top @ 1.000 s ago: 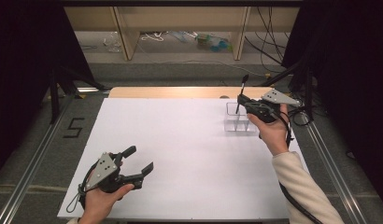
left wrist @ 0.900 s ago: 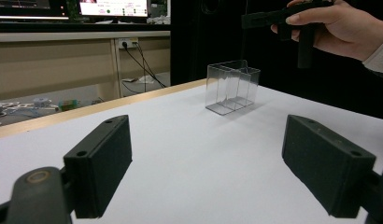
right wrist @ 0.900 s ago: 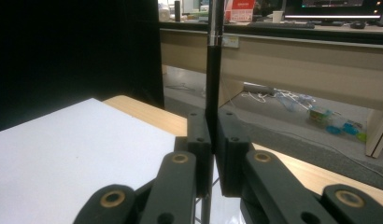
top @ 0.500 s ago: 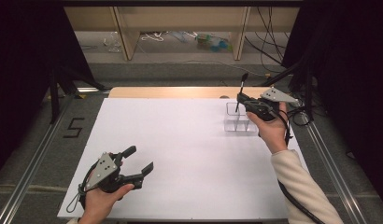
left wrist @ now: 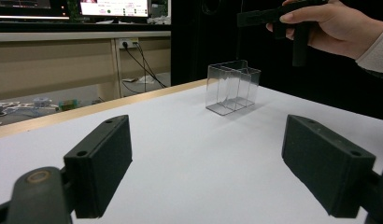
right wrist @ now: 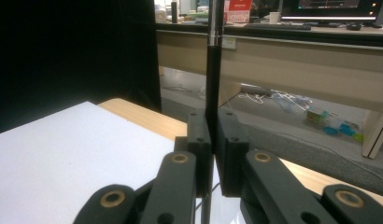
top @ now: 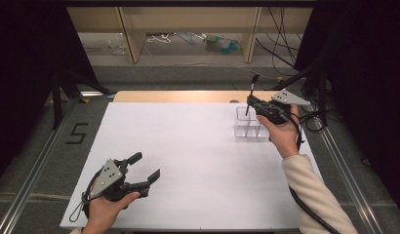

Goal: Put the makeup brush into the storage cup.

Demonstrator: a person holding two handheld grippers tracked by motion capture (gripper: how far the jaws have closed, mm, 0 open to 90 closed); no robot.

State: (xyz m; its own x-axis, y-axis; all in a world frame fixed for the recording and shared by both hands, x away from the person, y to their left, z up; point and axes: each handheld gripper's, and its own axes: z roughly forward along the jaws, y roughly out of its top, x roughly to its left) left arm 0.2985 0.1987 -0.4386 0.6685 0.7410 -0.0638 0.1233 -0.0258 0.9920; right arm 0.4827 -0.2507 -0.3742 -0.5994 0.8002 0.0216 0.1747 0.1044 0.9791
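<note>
Nothing has changed over the last second: both hands sit where they were and the pen is no lower, so the drop into the box is not yet begun. The right tool [top: 253, 103] is clamped on a slim black pen [top: 251, 91], held upright just above the clear divided box [top: 250, 127] at the far right of the white worktop [top: 188, 146]. The left tool [top: 145, 166] waits near the front edge, jaws wide apart, holding nothing.
</note>
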